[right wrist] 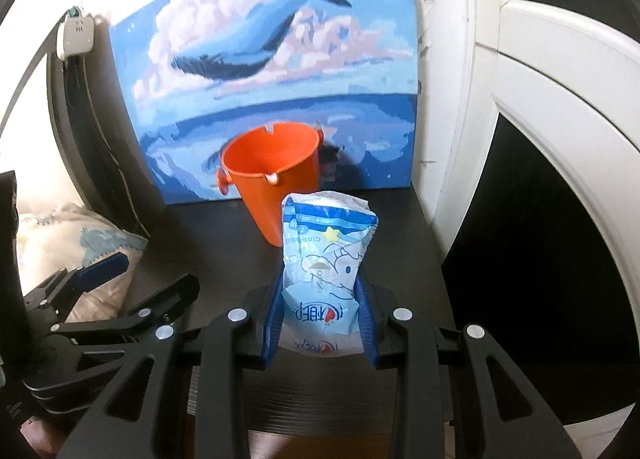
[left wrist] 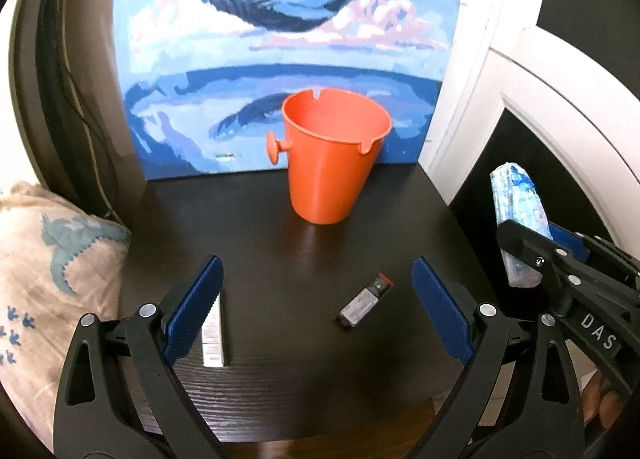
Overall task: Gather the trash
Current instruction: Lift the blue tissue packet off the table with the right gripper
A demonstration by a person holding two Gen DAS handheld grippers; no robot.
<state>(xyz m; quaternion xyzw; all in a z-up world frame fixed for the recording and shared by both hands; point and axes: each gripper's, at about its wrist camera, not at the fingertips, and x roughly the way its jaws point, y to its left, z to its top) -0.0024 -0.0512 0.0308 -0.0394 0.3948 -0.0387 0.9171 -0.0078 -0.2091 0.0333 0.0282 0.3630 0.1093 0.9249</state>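
Clamped in the right tongs (right wrist: 320, 323), a blue-and-white snack wrapper (right wrist: 324, 255) is held above the dark worktop (right wrist: 208, 235), just short of the orange bucket (right wrist: 272, 175). Carrying it over the rim and releasing is judged the next move. The left tongs (left wrist: 316, 307) are held wide apart over a small black box (left wrist: 365, 302), a slim carton (left wrist: 213, 335) beside one finger.

Orange bucket (left wrist: 335, 159), blue-and-white cartoon-printed wrapper (right wrist: 324, 263), blue whale painting (left wrist: 288, 59), dark table (left wrist: 280, 259).
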